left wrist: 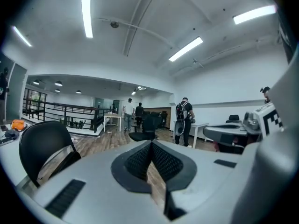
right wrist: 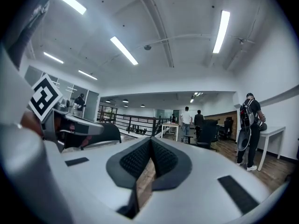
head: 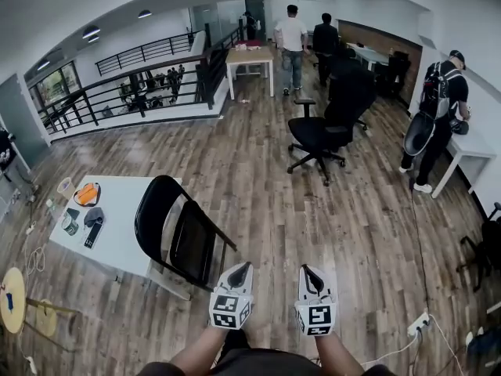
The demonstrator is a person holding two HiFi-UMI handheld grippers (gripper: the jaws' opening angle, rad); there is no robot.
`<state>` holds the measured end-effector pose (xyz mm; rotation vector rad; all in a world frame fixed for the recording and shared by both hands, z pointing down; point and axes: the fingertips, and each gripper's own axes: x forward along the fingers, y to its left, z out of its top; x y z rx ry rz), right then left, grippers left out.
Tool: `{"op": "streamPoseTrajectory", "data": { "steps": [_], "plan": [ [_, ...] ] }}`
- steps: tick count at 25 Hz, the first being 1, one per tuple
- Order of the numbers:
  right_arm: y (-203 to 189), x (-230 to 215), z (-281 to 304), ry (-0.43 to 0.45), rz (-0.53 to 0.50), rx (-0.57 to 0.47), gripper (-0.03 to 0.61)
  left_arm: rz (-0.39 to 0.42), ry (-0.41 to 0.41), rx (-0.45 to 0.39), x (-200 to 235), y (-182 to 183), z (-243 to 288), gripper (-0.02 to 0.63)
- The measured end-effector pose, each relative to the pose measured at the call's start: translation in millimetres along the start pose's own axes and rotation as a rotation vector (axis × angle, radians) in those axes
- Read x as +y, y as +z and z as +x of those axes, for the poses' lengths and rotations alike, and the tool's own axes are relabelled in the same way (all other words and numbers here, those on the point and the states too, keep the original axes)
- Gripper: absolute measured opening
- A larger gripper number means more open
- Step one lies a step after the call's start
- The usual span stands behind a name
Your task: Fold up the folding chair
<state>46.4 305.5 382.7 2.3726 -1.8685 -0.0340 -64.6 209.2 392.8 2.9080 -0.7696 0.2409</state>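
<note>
A black folding chair (head: pixel 182 233) stands unfolded on the wood floor, against the white table's right edge. Its rounded backrest (left wrist: pixel 43 146) shows at the left of the left gripper view. My left gripper (head: pixel 239 273) is shut and empty, just right of the chair's front legs. My right gripper (head: pixel 312 276) is shut and empty beside it, further from the chair. Both point level, away from me. In the gripper views the left gripper (left wrist: pixel 151 146) and the right gripper (right wrist: pixel 150 143) show closed tips with nothing between them.
A white table (head: pixel 121 218) with small items stands left of the chair. A black office chair (head: pixel 321 135) is ahead. Several people stand at the back and right. A railing (head: pixel 125 92) runs along the left. A power strip (head: pixel 419 322) and cable lie at the lower right.
</note>
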Motion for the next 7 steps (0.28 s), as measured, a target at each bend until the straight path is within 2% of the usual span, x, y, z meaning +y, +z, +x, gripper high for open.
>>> {"op": "streamPoseTrajectory", "data": {
  "steps": [7],
  "plan": [
    [1.1,1.9,-33.1,-0.001,0.031,-0.025,0.014,0.003,-0.009,0.007,-29.2,-1.3,-18.9,0.005]
  ]
}}
